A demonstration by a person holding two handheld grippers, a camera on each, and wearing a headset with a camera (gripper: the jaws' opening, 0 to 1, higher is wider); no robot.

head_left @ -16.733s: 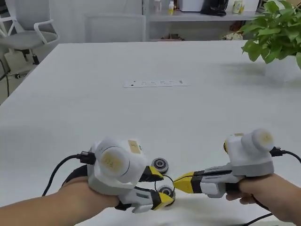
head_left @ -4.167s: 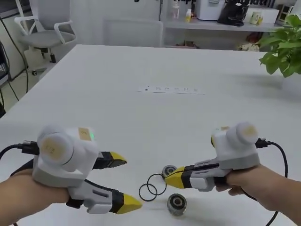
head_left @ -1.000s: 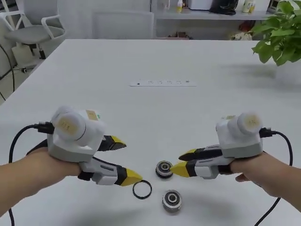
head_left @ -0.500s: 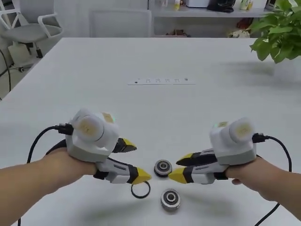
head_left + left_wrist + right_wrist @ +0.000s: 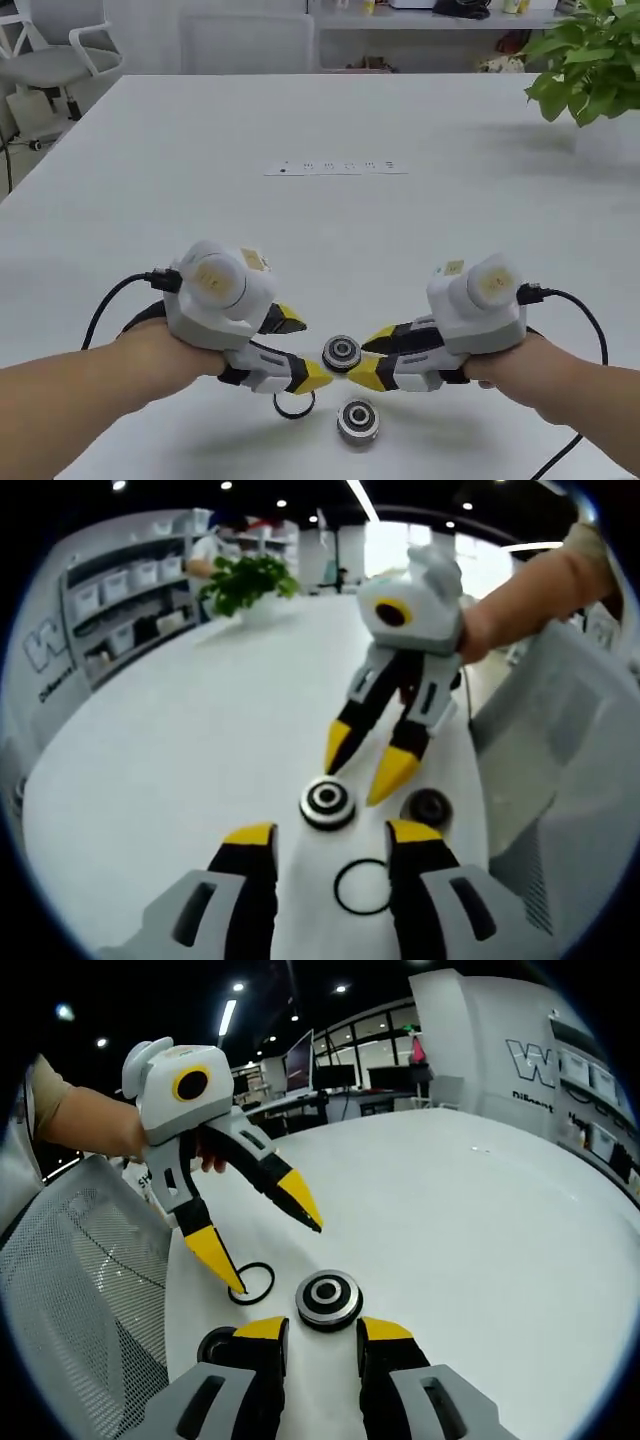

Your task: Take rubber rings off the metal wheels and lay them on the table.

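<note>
At least 1 rubber ring is seen laid by the counter's near edge, while the far metal wheel, judged next, is flanked by L gripper and R gripper, fingers spread, empty.

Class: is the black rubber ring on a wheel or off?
Off: the rubber ring lies on the table, apart from the wheels.
</note>
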